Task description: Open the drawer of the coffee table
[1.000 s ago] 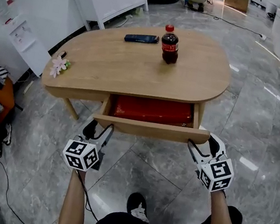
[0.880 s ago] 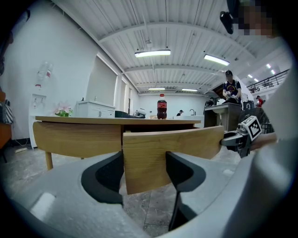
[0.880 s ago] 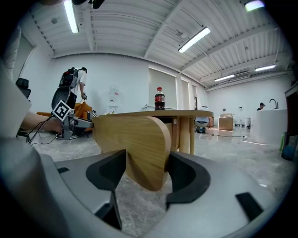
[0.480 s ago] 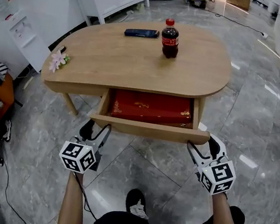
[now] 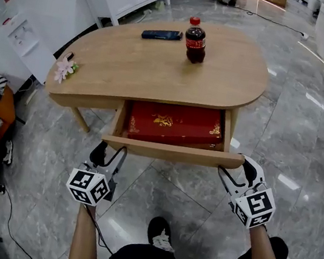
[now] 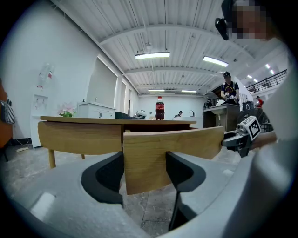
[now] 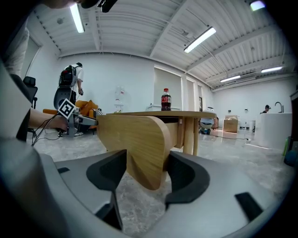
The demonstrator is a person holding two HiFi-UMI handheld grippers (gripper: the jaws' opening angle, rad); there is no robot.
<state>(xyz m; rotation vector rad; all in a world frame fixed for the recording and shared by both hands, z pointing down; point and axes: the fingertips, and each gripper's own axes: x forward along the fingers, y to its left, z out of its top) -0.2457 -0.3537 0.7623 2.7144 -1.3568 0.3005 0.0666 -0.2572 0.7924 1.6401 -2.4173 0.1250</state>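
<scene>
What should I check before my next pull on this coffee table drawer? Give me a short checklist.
1. Grip: left hand-held gripper clamped on the left end of the drawer front: ok.
2. Grip: right hand-held gripper clamped on the right end: ok.
3. Alignment: drawer front roughly parallel to the tabletop edge: ok.
4. Load: red box lies flat inside: ok.
5. Spill risk: cola bottle upright, well back from the edge: ok.
6. Slide travel left before the stop: cannot tell, not visible.
</scene>
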